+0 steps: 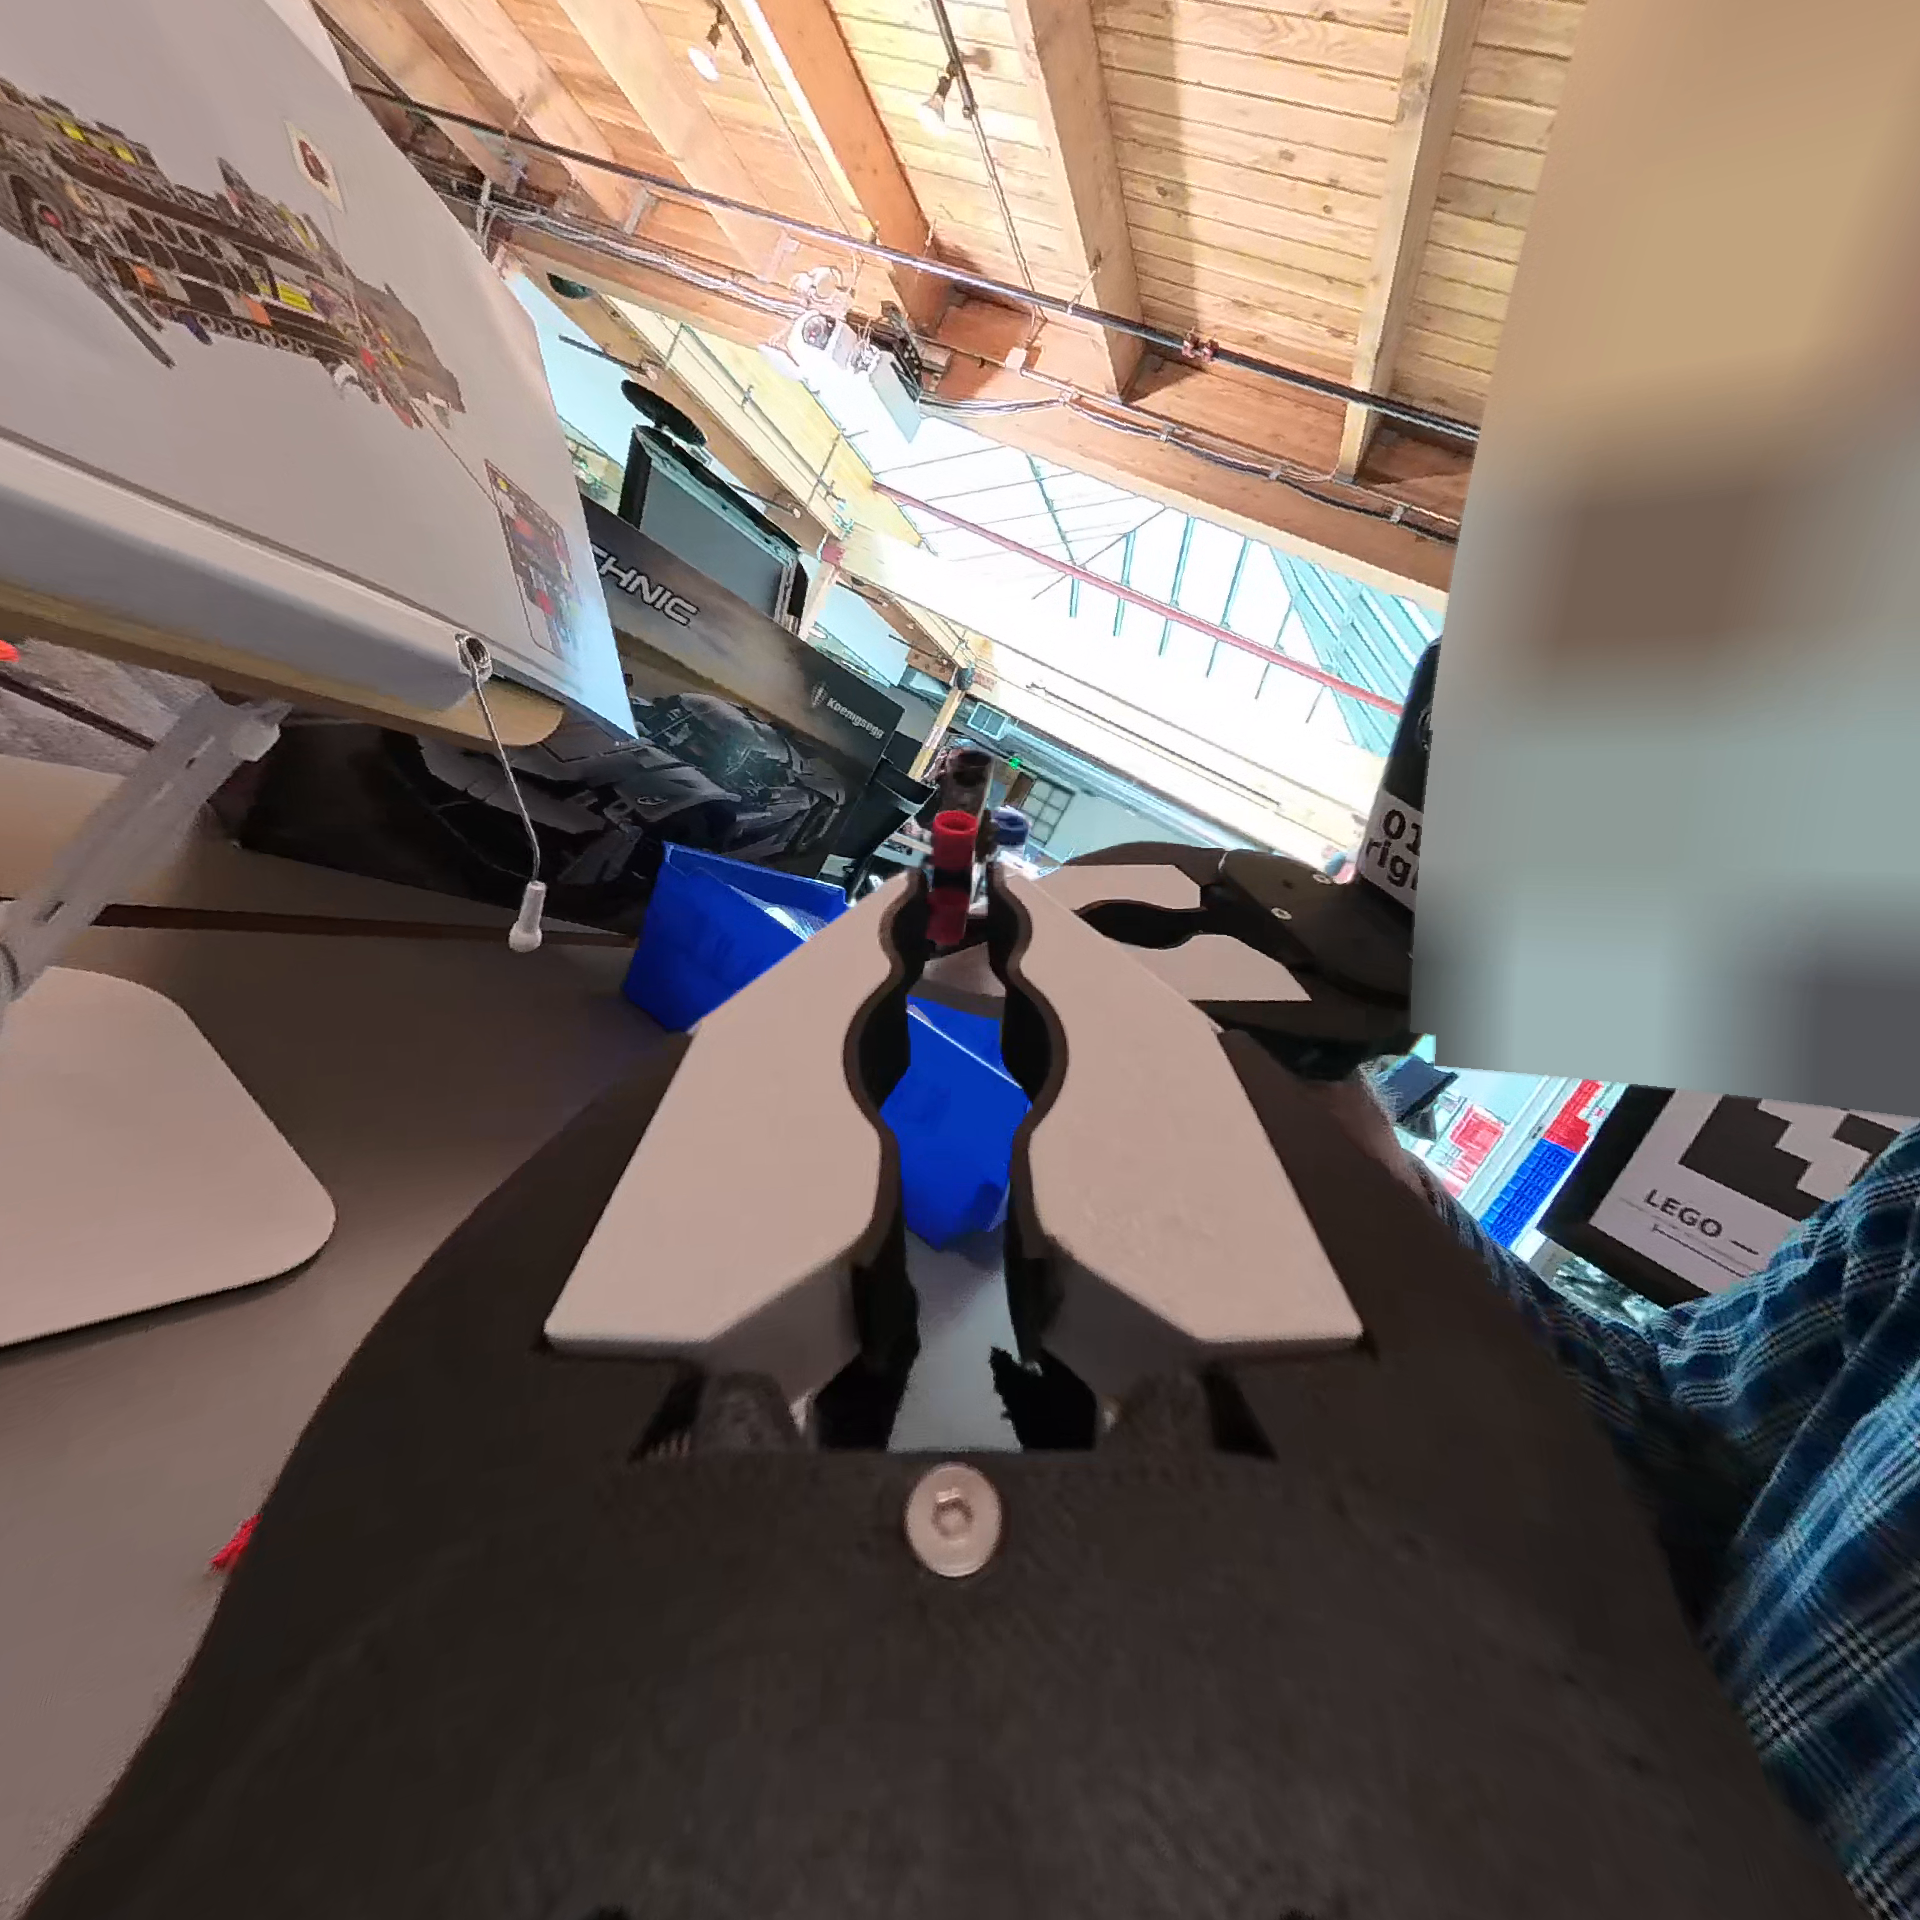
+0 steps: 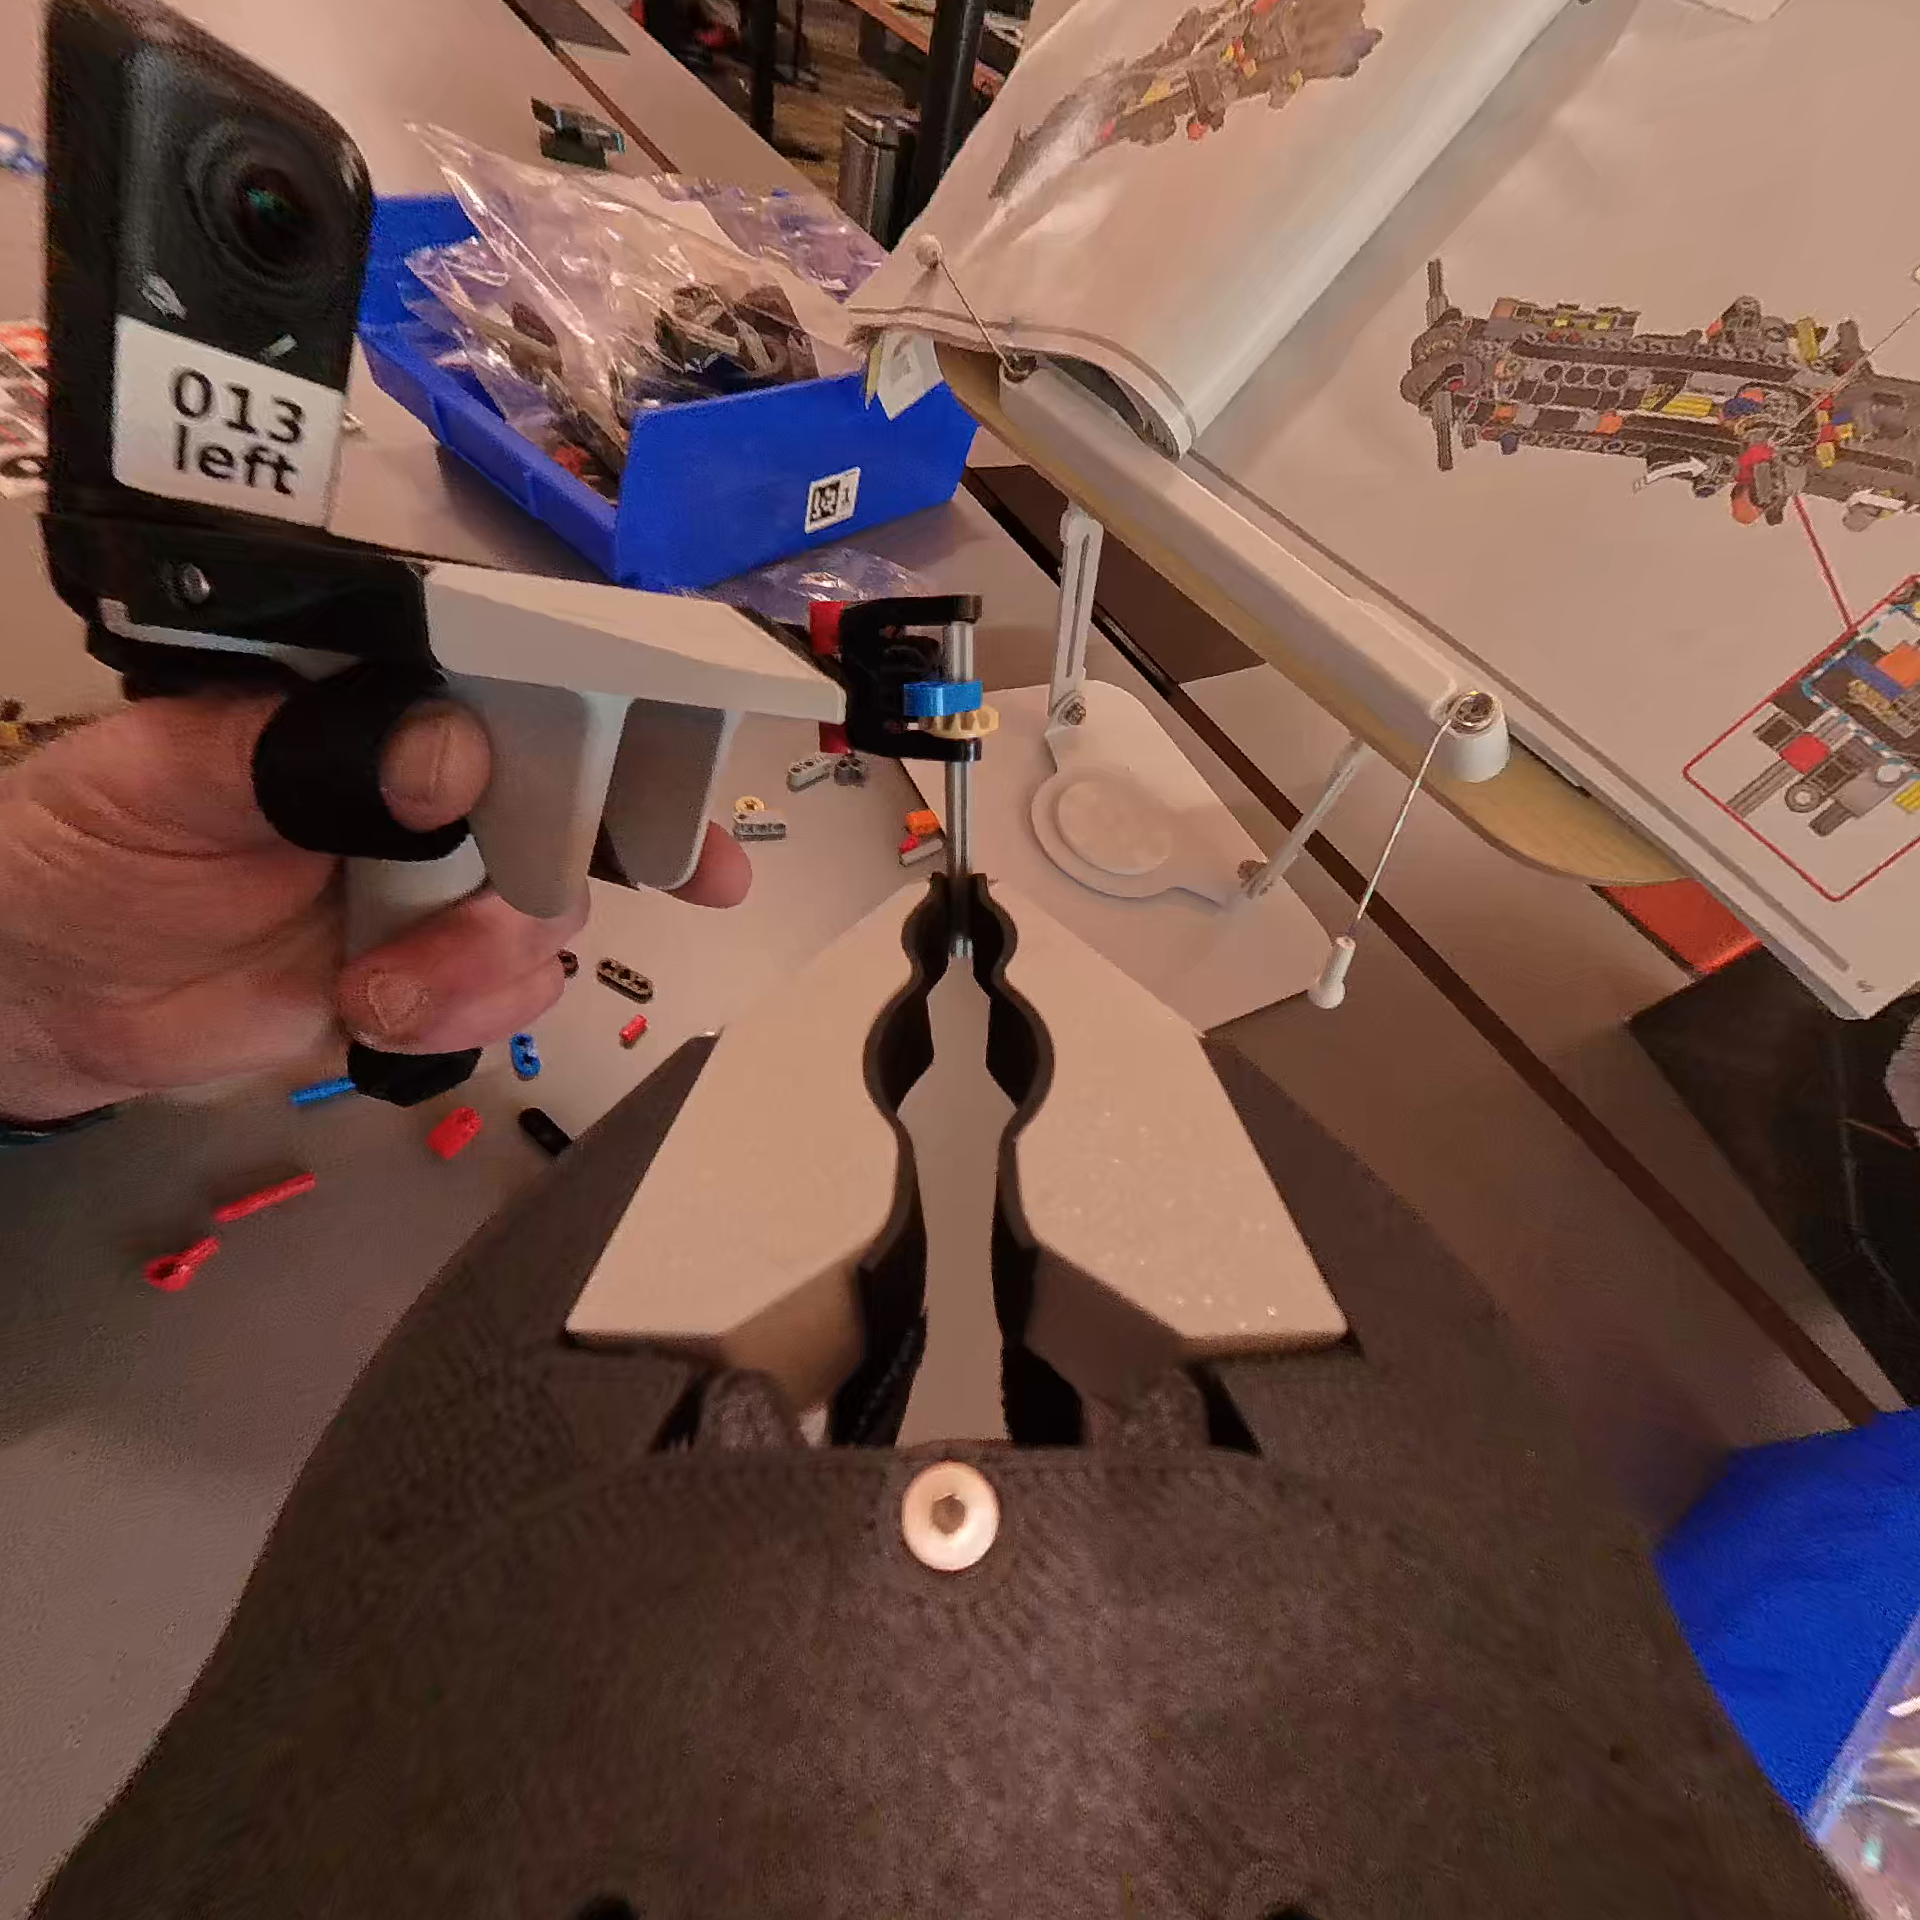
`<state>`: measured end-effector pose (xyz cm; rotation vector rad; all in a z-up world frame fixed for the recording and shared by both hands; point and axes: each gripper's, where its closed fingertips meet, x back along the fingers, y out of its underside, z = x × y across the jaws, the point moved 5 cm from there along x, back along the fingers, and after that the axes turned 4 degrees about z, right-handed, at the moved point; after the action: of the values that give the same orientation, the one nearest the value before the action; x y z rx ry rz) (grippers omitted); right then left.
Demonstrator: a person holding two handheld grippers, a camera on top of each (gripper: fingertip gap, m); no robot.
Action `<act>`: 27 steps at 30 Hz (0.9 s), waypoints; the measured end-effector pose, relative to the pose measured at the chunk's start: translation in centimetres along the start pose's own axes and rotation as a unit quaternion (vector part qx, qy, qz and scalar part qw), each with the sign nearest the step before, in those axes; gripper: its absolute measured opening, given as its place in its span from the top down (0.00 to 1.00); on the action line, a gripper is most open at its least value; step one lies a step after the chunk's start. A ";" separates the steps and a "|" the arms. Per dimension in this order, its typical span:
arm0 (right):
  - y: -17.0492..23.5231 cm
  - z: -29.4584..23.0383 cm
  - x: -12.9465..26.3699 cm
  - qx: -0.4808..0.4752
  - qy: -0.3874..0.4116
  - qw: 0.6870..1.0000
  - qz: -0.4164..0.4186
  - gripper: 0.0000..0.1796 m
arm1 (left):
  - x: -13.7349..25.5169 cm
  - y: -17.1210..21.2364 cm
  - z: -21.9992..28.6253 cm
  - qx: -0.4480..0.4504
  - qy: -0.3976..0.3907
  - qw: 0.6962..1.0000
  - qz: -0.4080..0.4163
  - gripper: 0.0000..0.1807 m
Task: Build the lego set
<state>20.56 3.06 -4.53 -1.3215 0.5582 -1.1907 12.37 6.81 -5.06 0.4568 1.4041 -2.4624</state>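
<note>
My left gripper (image 1: 954, 899) is shut on a small lego assembly (image 1: 958, 862) with a black frame and red pins, held up in the air. In the right wrist view the same assembly (image 2: 906, 677) shows at the left gripper's tips (image 2: 844, 681): a black frame with a blue piece and a tan gear on a grey axle (image 2: 958, 821). My right gripper (image 2: 961, 914) is shut on the lower end of that axle, directly below the assembly. The right gripper shows at the right in the left wrist view (image 1: 1236, 925).
An open instruction booklet (image 2: 1507, 436) rests on a white stand (image 2: 1122, 821) to the right. A blue bin (image 2: 717, 457) with bagged parts sits behind. Loose red, black and blue pieces (image 2: 457, 1132) lie on the table at the left. A person's hand (image 2: 208, 883) holds the left gripper. The grippers are tip to tip, or close to it.
</note>
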 end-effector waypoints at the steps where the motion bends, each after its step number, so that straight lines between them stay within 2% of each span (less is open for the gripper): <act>1: -0.1 -0.1 0.0 -0.008 -0.008 1.000 0.002 1.00 | 0.0 0.0 -0.1 0.005 0.002 1.000 0.001 0.96; 5: -0.1 -0.1 -0.1 -0.040 -0.035 0.999 0.009 1.00 | 0.2 -0.2 -0.1 0.003 0.007 1.000 0.000 0.97; 6: -0.1 -0.1 0.0 -0.043 -0.035 0.998 0.011 0.96 | 0.2 -0.3 0.0 -0.001 0.007 1.000 -0.001 0.97; 12: -0.3 -0.1 0.3 -0.021 -0.043 0.999 0.014 0.91 | 0.2 -0.3 -0.1 0.002 0.009 1.000 -0.007 0.97; 17: 0.1 -0.1 0.0 -0.030 -0.053 0.998 0.011 1.00 | 0.0 0.0 0.0 0.008 0.019 1.000 -0.017 0.97; 24: 0.2 0.0 0.0 -0.108 -0.118 0.986 0.035 1.00 | 0.0 -0.2 0.3 -0.015 0.022 1.000 -0.014 0.97; 27: 0.4 -0.2 -0.1 -0.113 -0.128 0.985 0.031 1.00 | -0.2 0.0 0.5 -0.025 0.021 0.999 -0.021 0.92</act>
<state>20.48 3.05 -4.95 -1.6100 0.5534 -0.9071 12.46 6.44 -4.73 0.4759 1.5036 -2.4564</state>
